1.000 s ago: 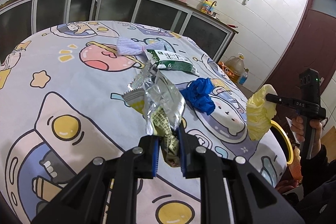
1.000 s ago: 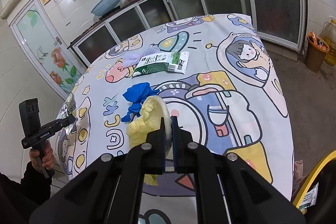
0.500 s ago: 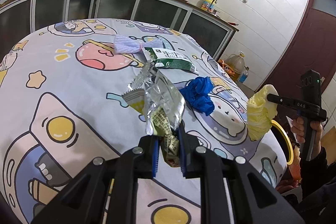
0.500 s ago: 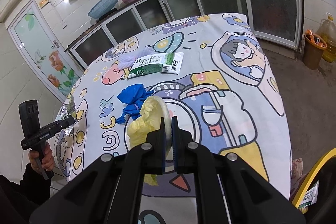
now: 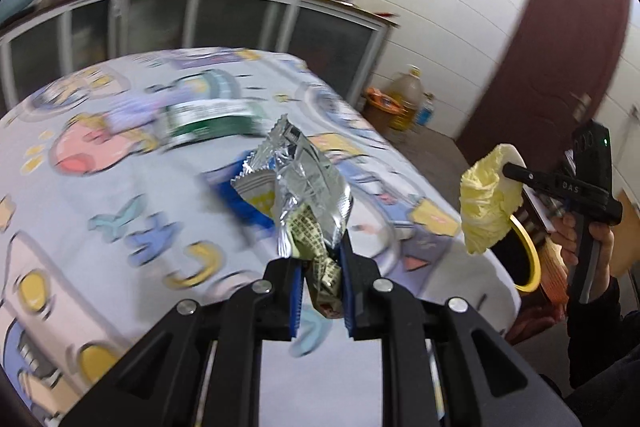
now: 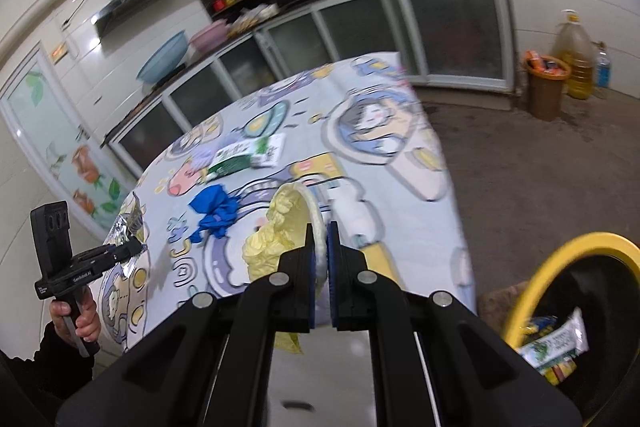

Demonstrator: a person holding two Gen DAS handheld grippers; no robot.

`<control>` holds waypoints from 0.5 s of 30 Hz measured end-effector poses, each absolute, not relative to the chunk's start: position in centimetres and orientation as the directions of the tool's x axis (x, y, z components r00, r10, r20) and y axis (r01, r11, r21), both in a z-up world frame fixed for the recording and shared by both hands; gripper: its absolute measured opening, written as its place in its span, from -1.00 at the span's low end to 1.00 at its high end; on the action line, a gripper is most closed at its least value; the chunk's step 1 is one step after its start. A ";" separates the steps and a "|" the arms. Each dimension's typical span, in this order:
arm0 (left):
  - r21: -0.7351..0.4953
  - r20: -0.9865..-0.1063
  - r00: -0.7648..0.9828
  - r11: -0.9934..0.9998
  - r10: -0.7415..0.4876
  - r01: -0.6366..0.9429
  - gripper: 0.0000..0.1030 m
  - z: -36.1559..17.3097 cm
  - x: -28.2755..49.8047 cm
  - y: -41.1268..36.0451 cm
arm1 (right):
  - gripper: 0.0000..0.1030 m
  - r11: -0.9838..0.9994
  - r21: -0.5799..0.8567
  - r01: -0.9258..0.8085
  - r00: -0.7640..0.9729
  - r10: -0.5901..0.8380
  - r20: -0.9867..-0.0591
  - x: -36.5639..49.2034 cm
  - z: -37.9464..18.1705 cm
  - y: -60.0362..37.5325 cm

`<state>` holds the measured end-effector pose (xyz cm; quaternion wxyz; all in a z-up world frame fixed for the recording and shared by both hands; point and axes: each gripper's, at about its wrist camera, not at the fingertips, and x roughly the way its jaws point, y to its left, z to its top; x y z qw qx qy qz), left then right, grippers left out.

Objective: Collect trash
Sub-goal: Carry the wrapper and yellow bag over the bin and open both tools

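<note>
- Our left gripper [image 5: 319,277] has its fingers [image 5: 349,291] clamped on the crumpled foil snack wrapper [image 5: 310,193], held up off the tabletop [image 5: 100,195]. Same grip as a second ago.
- Our right gripper [image 6: 322,259] has its fingers [image 6: 334,269] pinched narrow on the yellow cabbage leaf [image 6: 280,231], also lifted clear.
- Change: both views have swung toward the tabletop's right edge, with heavy motion blur on the left one. The yellow-rimmed bin [image 6: 560,255] now fills the right view's lower right corner; earlier only a sliver of rim showed.
- In the left view the leaf hangs just above the bin rim [image 5: 528,255], past the tabletop's edge. Our read: transport phase, leaf drops first, wrapper follows.
- Bin already holds packets [image 6: 554,347].
- Farther out, unmoved mid-tabletop: blue glove [image 6: 214,209], green-and-white carton [image 6: 248,155], pale purple cloth [image 5: 132,107] beside it. Three pieces left to collect.
</note>
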<state>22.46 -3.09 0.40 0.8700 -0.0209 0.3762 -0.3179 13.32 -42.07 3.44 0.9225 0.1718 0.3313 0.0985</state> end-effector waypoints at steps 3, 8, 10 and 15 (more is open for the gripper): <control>-0.273 -0.636 0.468 0.746 -0.613 0.607 -0.72 0.9 22.4 -7.2 | -0.89 0.926 0.377 -0.002 0.787 0.234 -0.571 11.0 3.7 -45.1; -0.269 -0.636 0.377 0.652 -0.673 0.709 -0.72 1.3 21.8 -14.5 | -0.89 0.920 0.369 0.131 0.814 0.113 -0.570 7.0 3.5 -50.3; -0.277 -0.633 0.328 0.601 -0.701 0.750 -0.72 1.4 21.4 -17.7 | -0.89 0.910 0.364 0.196 0.819 0.053 -0.572 5.1 3.3 -52.5; -0.284 -0.630 0.233 0.499 -0.741 0.819 -0.72 1.4 20.0 -24.9 | -0.89 0.872 0.350 0.342 0.807 -0.082 -0.585 1.4 2.0 -57.0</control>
